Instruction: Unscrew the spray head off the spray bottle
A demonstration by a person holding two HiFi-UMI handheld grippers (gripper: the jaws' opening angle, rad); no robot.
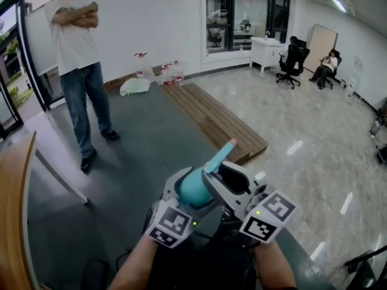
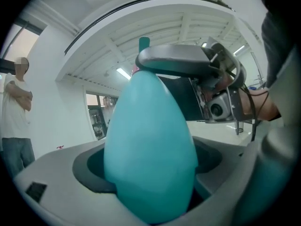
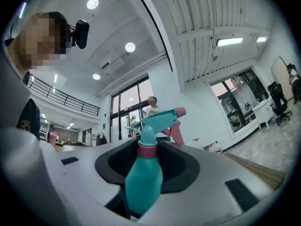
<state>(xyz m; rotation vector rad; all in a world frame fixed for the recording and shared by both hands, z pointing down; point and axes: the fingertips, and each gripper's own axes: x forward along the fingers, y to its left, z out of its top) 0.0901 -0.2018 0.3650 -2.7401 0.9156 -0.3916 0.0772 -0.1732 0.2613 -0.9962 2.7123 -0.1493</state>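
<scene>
A teal spray bottle is held up in front of me, its teal spray head with a pink nozzle pointing up and away. My left gripper is shut on the bottle's fat body, which fills the left gripper view. My right gripper comes in from the right at the neck. In the right gripper view the pink collar and spray head stand between the jaws with a gap on each side, so this gripper is open. The bottle's base is hidden.
A person with crossed arms stands at the back left on the dark floor. A low wooden platform runs away ahead. A wooden tabletop edge is at my left. Desk, office chairs and seated people are far right.
</scene>
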